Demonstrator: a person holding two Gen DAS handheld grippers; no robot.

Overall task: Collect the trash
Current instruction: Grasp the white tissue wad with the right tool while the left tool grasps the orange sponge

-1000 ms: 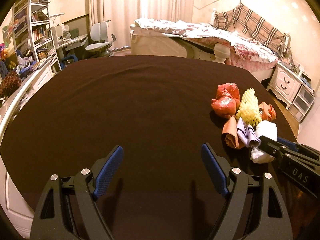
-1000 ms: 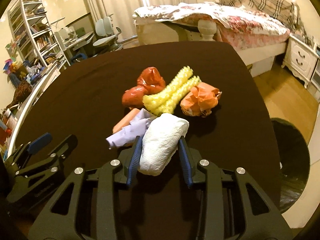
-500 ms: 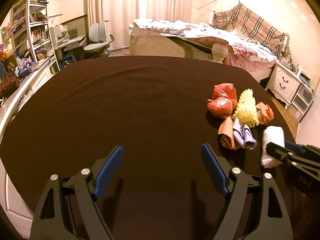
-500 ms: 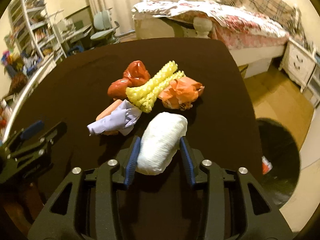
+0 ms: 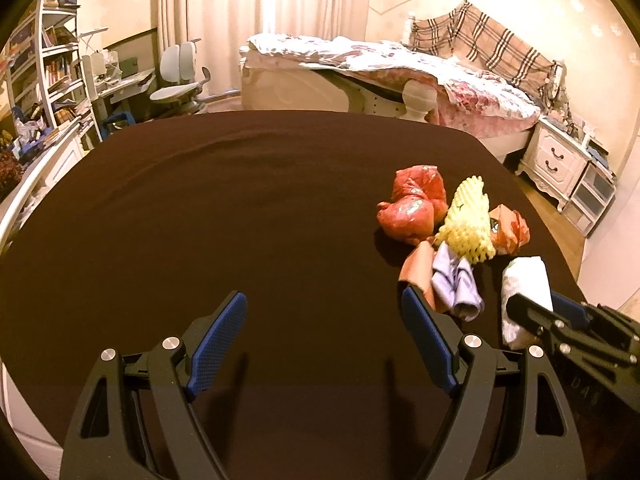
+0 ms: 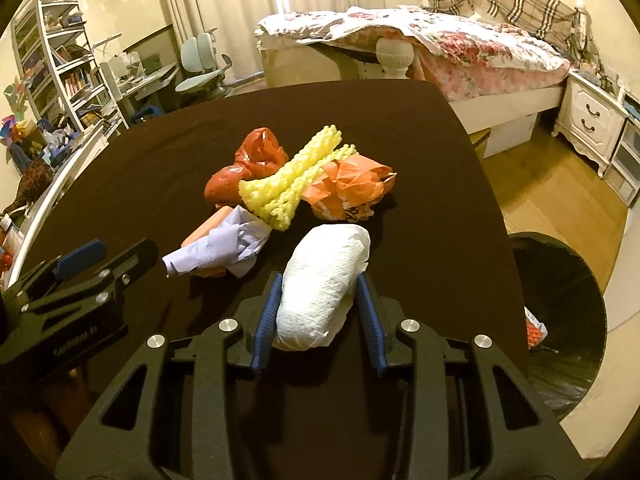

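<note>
Room: a bedroom with a bed point(image 6: 460, 52), curtains, a bookshelf point(image 5: 44, 76) and a desk chair point(image 5: 180, 80). In front, a surface point(image 5: 240, 216) under a dark brown cloth.

Trash on the surface, one loose pile near the right edge:
- red plastic bag point(image 6: 248, 164), crumpled
- yellow foam netting point(image 6: 292, 184), lying across the pile
- orange wrapper point(image 6: 352, 188), touching the netting
- lilac paper point(image 6: 224, 246), over a salmon-coloured piece
- white paper wad point(image 6: 324, 284), just clear of the pile on the near side

Right gripper point(image 6: 320, 304): jaws closing on the white paper wad, which sits between the blue pads and pokes out past them towards the pile. Both pads meet its sides.

Left gripper point(image 5: 324, 344): jaws wide apart, nothing between them, hanging over bare cloth to the left of the pile.

Bin: a dark bag-lined bin point(image 6: 568, 320) on the floor, off the right edge of the surface.

Step in hand, by judgement: first item picked, carry not yet done. The next move calls for a firm hold on the soft wad, a lift clear of the cloth, a swing right over the edge, and release above the bin mouth. Four or so items then remain.

Hard to make out: whether the wad is off the cloth. The bin is cut off by the picture edge; its contents are unclear beyond a small red-and-white scrap. The salmon piece is mostly covered.
</note>
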